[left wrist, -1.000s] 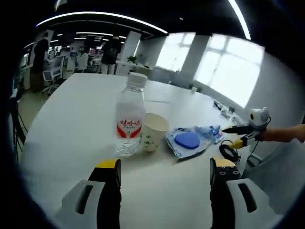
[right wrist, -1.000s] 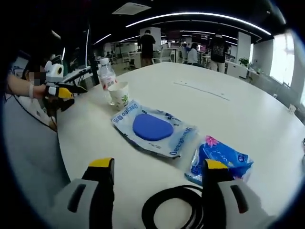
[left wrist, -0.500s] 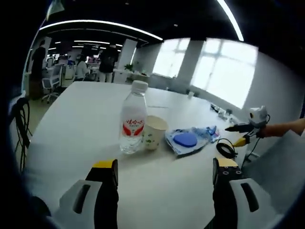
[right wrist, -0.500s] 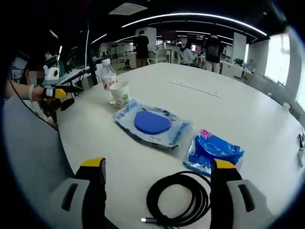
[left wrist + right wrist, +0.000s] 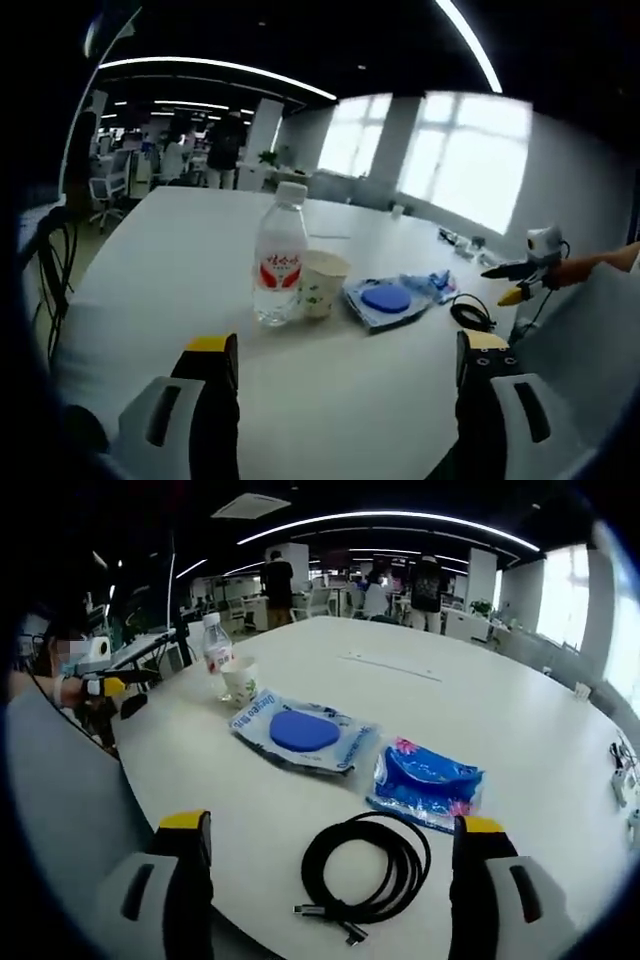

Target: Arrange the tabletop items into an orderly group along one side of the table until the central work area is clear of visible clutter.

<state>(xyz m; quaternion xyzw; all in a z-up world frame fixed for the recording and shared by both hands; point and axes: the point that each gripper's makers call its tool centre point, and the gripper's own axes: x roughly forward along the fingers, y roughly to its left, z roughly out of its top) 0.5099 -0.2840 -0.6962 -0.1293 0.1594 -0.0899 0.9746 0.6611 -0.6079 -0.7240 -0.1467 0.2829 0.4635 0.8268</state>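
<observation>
Both your claws, left [image 5: 340, 365] and right [image 5: 325, 855], are spread apart, holding nothing. That coiled black cable [image 5: 367, 868] by the white tabletop [image 5: 480, 720] edge looks floppy, so pinch several loops together. The clear plastic water bottle [image 5: 280, 255] looks heavier; grab mid-body.

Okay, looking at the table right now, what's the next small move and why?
Probably bring the right gripper down onto the coiled black cable. It lies directly between the open jaws, nearest the table edge, while the blue packet, wipes pack, paper cup and water bottle lie farther away.
</observation>
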